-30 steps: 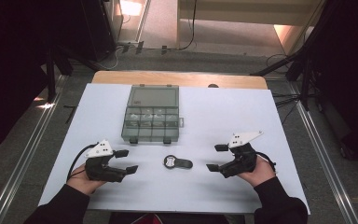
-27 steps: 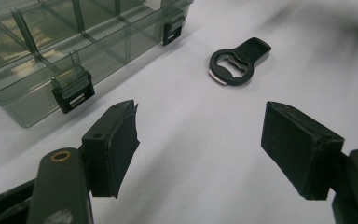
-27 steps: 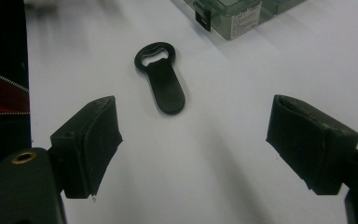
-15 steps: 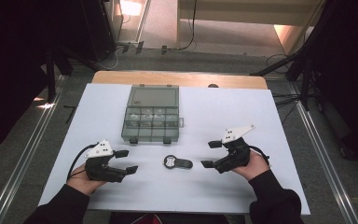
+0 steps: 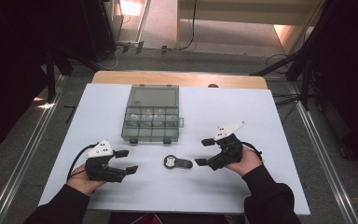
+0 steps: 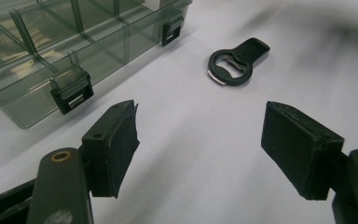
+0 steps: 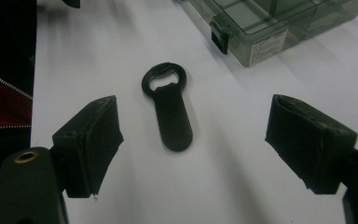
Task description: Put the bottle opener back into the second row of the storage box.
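Note:
A black bottle opener [image 5: 176, 163] lies flat on the white table [image 5: 261, 116], its ring end to the left. In the right gripper view the bottle opener [image 7: 169, 108] lies just ahead of the jaws, handle toward me. My right gripper [image 5: 204, 151] is open, just right of the opener's handle, its jaws wide apart and empty. Farther left, near the front edge, my left gripper [image 5: 127, 161] is open and empty too. From the left gripper view the bottle opener [image 6: 237, 66] lies ahead to the right. A clear grey compartment box [image 5: 151, 114] sits behind the opener.
The compartment box [image 6: 51, 51] has black latches on its front wall and its lid lies open toward the back. The table's wooden far edge [image 5: 177, 78] borders a dark floor with cables and stands.
My right gripper has moved left and forward toward the bottle opener's handle. The left gripper and the opener have stayed put.

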`<state>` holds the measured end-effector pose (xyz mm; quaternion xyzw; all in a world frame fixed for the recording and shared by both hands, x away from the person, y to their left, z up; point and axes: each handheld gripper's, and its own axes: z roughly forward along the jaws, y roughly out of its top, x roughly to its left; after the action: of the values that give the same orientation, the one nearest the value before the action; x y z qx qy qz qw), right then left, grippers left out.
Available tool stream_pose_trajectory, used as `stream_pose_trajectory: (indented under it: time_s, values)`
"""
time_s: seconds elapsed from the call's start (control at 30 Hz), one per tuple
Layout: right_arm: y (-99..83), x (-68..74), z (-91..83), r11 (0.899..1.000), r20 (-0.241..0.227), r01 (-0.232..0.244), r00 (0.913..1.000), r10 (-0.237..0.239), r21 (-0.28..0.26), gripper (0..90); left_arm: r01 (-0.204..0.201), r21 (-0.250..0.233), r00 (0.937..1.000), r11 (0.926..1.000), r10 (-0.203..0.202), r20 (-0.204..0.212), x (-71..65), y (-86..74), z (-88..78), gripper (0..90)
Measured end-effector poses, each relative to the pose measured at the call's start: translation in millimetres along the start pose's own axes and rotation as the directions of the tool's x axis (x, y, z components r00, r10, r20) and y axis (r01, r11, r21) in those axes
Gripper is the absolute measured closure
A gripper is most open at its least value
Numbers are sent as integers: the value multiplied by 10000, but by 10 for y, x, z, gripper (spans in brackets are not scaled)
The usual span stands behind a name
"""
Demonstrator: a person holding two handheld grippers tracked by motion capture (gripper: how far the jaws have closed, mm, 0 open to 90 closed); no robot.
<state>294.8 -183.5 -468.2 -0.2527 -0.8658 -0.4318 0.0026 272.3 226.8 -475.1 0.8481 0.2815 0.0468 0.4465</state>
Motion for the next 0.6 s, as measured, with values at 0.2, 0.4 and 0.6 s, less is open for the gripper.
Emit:
stream_pose_trajectory:
  time_s: [0.2,0.4,0.6]
  values:
    - [40,-5,76,9996,-98,122,9999,-119,274,192,2,2,10000,10000,-2,4,2,1,-1,268]
    - [106,3,166,9981,-156,215,9997,-207,579,196,15,22,10000,10000,-16,15,2,1,-3,268]
    - [146,15,238,9951,-144,286,9995,-273,948,198,15,33,10000,10000,-15,12,4,1,-3,268]
